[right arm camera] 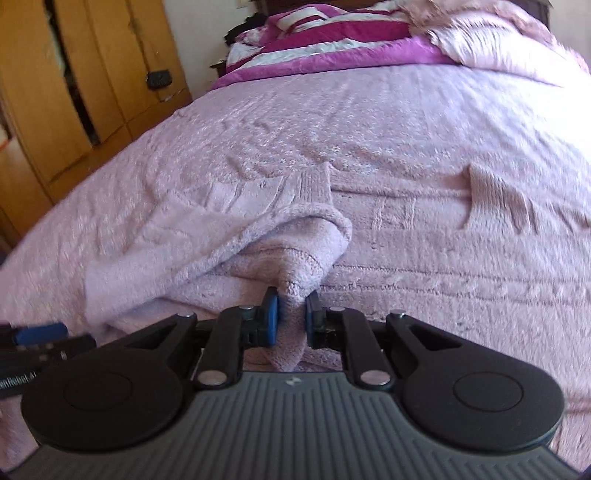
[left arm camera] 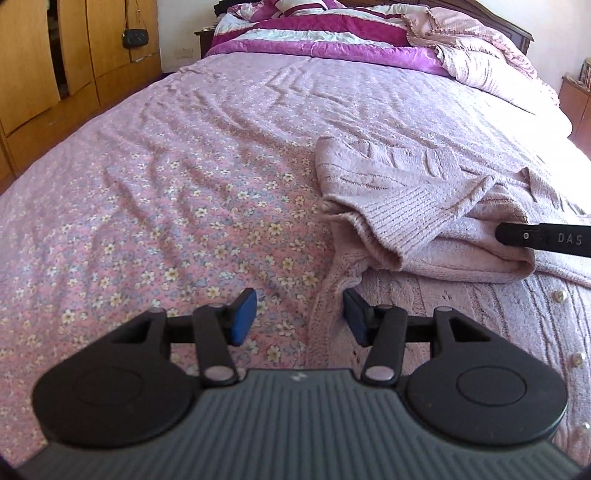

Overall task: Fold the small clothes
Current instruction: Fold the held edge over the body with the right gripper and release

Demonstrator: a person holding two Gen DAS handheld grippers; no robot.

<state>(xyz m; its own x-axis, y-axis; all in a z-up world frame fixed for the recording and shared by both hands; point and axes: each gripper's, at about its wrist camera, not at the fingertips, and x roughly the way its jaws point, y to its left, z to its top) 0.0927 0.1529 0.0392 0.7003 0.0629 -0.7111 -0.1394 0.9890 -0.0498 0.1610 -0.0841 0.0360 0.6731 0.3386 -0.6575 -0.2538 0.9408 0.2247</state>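
A pale pink knit cardigan (left arm camera: 424, 192) lies on the bed, partly folded over itself, with a ribbed sleeve cuff (left arm camera: 373, 236) hanging forward. My left gripper (left arm camera: 300, 314) is open, low over the bedspread at the cardigan's left edge, holding nothing. My right gripper (right arm camera: 291, 315) is shut on a bunched fold of the cardigan (right arm camera: 295, 273) and holds it lifted off the garment. The right gripper's black finger shows in the left wrist view (left arm camera: 543, 240), pressed into the fold. Small buttons (left arm camera: 559, 295) run along the cardigan's front.
The bed is covered by a pink floral bedspread (left arm camera: 166, 192). A magenta and white quilt (left arm camera: 325, 33) and a pink blanket (left arm camera: 476, 48) are piled at the far end. Wooden wardrobes (left arm camera: 48, 66) stand to the left, with a small black bag (left arm camera: 133, 37) hanging.
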